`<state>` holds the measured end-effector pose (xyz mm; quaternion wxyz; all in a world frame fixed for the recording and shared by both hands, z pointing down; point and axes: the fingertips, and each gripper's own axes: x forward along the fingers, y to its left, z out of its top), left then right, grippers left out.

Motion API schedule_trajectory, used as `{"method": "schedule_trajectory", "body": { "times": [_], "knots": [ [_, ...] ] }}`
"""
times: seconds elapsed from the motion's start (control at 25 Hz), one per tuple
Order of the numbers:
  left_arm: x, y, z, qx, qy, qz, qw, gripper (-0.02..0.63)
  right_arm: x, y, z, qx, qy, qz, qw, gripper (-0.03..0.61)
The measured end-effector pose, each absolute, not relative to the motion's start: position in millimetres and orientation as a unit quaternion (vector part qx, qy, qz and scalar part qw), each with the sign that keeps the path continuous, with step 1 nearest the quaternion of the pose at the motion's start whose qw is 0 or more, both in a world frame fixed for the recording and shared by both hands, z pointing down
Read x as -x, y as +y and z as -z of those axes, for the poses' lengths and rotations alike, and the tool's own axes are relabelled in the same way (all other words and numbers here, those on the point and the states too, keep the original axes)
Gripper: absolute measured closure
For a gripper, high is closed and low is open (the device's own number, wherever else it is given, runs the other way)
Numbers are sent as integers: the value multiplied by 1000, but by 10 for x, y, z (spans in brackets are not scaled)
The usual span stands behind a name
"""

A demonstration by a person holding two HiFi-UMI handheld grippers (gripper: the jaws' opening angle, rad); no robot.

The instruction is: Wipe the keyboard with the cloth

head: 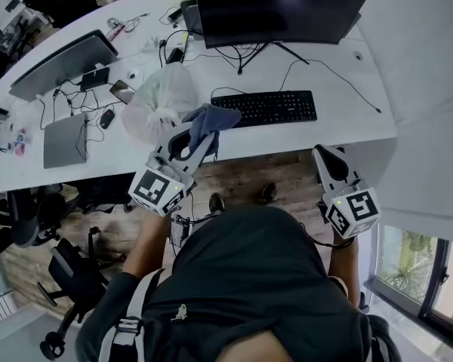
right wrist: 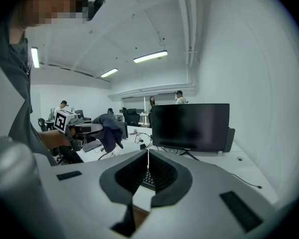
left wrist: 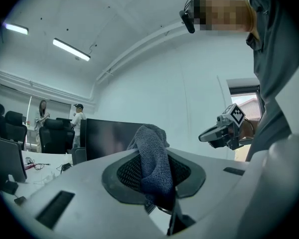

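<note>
While the black keyboard (head: 275,107) lies on the white desk (head: 347,81) before a dark monitor (head: 279,6), the blue-grey cloth (head: 210,119) hangs at its left end, pinched in the closed jaws of the left gripper (head: 200,136), seemingly poised to begin wiping. The right gripper (head: 322,155) hovers off the desk edge, jaws together on nothing, probably to stay clear.

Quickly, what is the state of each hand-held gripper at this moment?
Left hand-held gripper: closed, holding the cloth.
Right hand-held gripper: closed, with nothing between its jaws.
</note>
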<state>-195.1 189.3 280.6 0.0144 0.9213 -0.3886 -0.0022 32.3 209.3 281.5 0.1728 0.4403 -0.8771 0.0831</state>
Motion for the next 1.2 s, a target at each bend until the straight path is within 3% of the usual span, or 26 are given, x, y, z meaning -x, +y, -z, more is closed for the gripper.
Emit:
{"method": "schedule_trajectory", "body": {
  "times": [0.68, 0.92, 1.2],
  "knots": [
    [1125, 1213, -3439, -861, -495, -81, 85, 538, -1309, 939, -3353, -344, -912, -126, 185, 568],
    [1324, 734, -4301, -845, -490, -140, 164, 538, -1194, 648, -3536, -338, -905, -144, 215, 568],
    [1773, -9, -5937, -805, -475, -244, 258, 538, -933, 351, -3541, -351, -890, -139, 257, 568]
  ]
}}
